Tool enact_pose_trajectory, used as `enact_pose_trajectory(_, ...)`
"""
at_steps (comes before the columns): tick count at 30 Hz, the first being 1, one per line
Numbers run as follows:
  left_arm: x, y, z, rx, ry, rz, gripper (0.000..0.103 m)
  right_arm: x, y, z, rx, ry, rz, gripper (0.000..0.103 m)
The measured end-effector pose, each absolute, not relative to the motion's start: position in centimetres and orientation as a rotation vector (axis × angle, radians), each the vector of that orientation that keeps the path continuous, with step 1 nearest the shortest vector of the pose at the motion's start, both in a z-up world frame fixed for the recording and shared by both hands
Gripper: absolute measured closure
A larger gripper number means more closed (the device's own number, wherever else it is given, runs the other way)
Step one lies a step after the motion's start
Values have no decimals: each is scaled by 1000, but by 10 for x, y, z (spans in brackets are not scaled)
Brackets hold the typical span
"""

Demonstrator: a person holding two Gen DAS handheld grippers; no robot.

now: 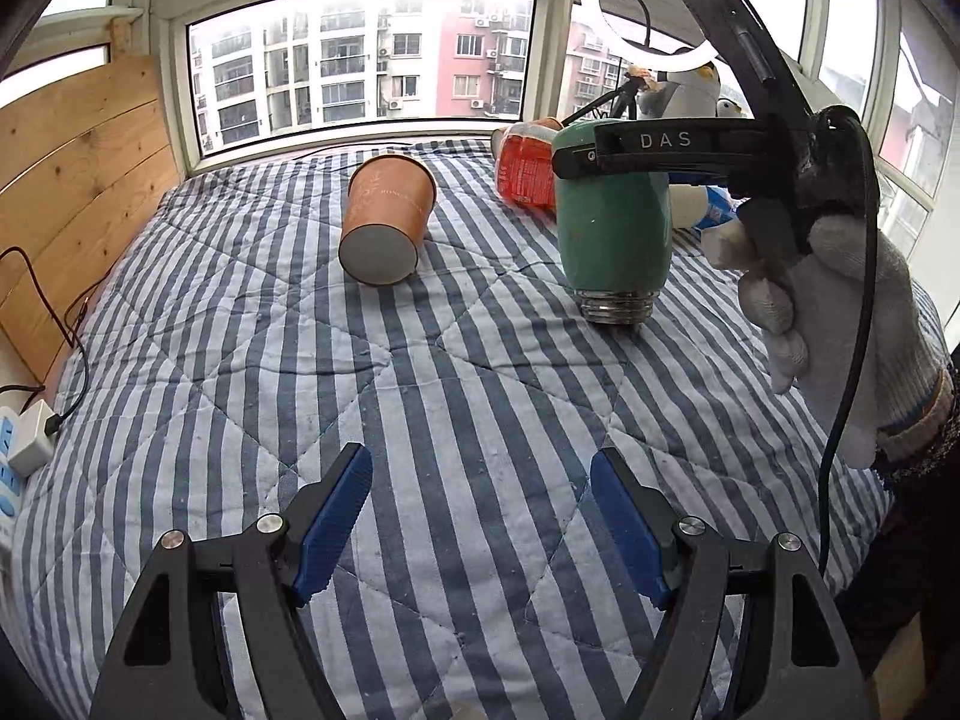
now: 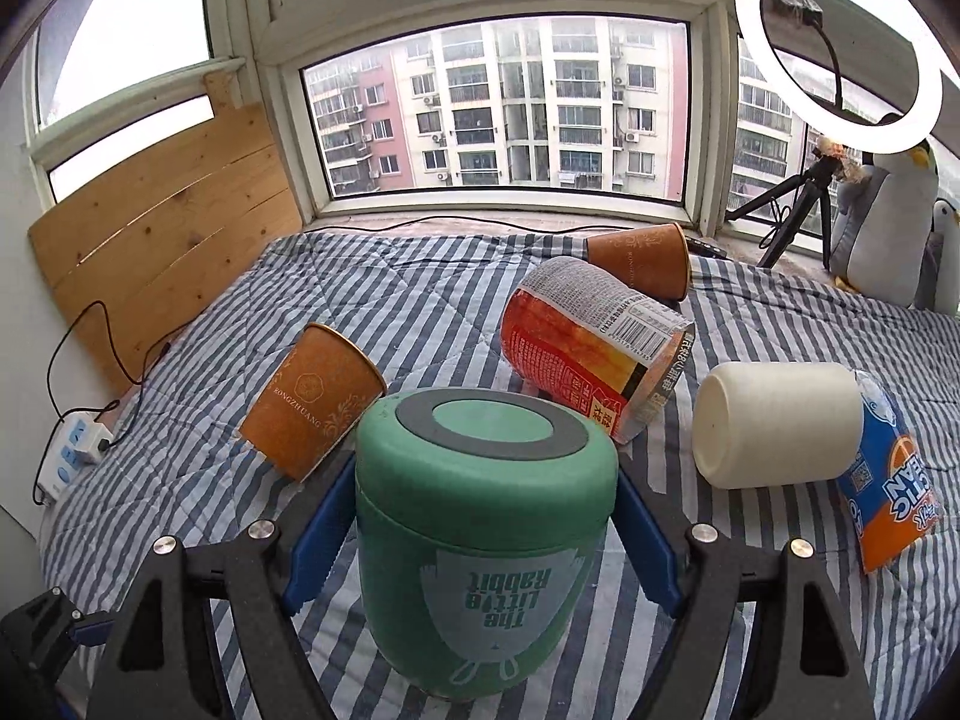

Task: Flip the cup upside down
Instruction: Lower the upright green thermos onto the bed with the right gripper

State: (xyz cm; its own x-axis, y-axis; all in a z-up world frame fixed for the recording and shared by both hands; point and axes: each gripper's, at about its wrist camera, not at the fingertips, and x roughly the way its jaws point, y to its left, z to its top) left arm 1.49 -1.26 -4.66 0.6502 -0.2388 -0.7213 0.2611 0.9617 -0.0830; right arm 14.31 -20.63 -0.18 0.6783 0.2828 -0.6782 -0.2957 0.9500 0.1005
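The green cup [image 2: 486, 516] with "The Little Rabbit" printed on it stands upside down between the blue pads of my right gripper [image 2: 483, 516], which is shut on it. In the left wrist view the same green cup [image 1: 615, 228] rests with its threaded mouth down on the striped quilt [image 1: 450, 372], held by the right gripper [image 1: 636, 153] in a gloved hand. My left gripper [image 1: 480, 516] is open and empty, low over the quilt in front of it.
An orange paper cup [image 1: 387, 219] lies on its side to the left. A red noodle cup [image 2: 591, 348], a white cup [image 2: 780, 423], a second orange cup [image 2: 642, 261] and an orange snack bag [image 2: 888, 480] lie behind. A power strip [image 2: 72, 450] is at the left edge.
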Motion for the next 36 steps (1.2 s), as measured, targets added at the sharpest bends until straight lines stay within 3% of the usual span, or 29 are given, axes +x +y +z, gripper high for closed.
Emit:
enact_pose_trajectory(16,8,-10,-42,-21,794,-266,25,73,-199,-5,-137,556,280,25)
enact_pose_trajectory(33,7,-4,-37,-59,767,-229,25,63,-194,-6,-195,497,248,25)
enact_pose_trajectory(36,7,-4,-37,-56,766,-226,25,61,-196,0,-194,469,235,20)
